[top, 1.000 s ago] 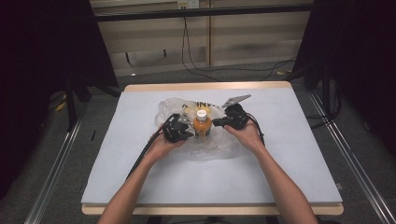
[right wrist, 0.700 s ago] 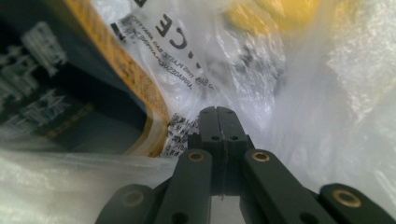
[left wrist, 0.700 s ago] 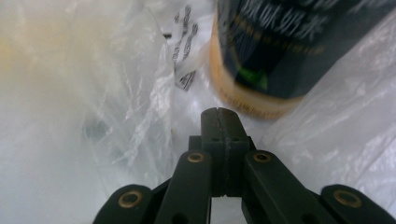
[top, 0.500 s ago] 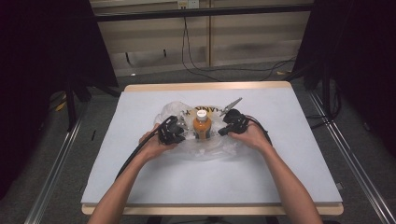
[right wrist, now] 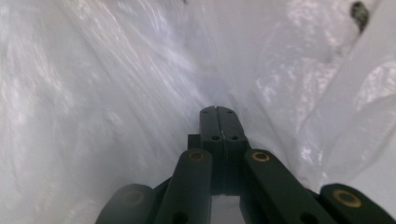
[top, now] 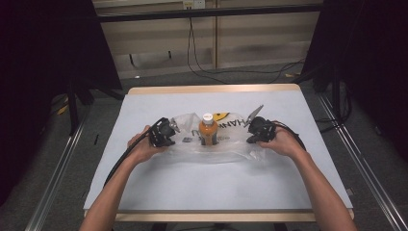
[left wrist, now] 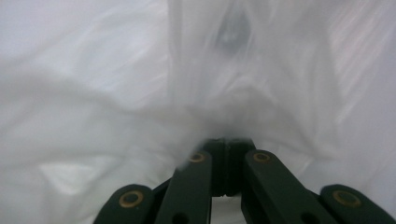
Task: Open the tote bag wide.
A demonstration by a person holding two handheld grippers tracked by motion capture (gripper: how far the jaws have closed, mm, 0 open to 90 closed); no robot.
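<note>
A bottle of orange drink with a white cap (top: 207, 130) stands upright in the middle of a thin clear plastic bag (top: 231, 147) with yellow and black print. My left gripper (top: 167, 133) is at the bag's left edge and my right gripper (top: 254, 130) at its right edge. In the left gripper view the jaws are shut, and the white film (left wrist: 140, 93) bunches at the left gripper (left wrist: 226, 142). In the right gripper view the right gripper (right wrist: 218, 112) is also shut, with the film (right wrist: 116, 93) pressed around its tips.
The white table top (top: 202, 183) has a wooden rim (top: 211, 89) at the far side. A small dark object (top: 185, 140) lies inside the bag, left of the bottle. Cables (top: 120, 159) trail from both grippers towards the person's arms.
Both grippers have moved apart, the left one leftwards and the right one rightwards. The bag is stretched wider and flatter around the bottle, which still stands.
</note>
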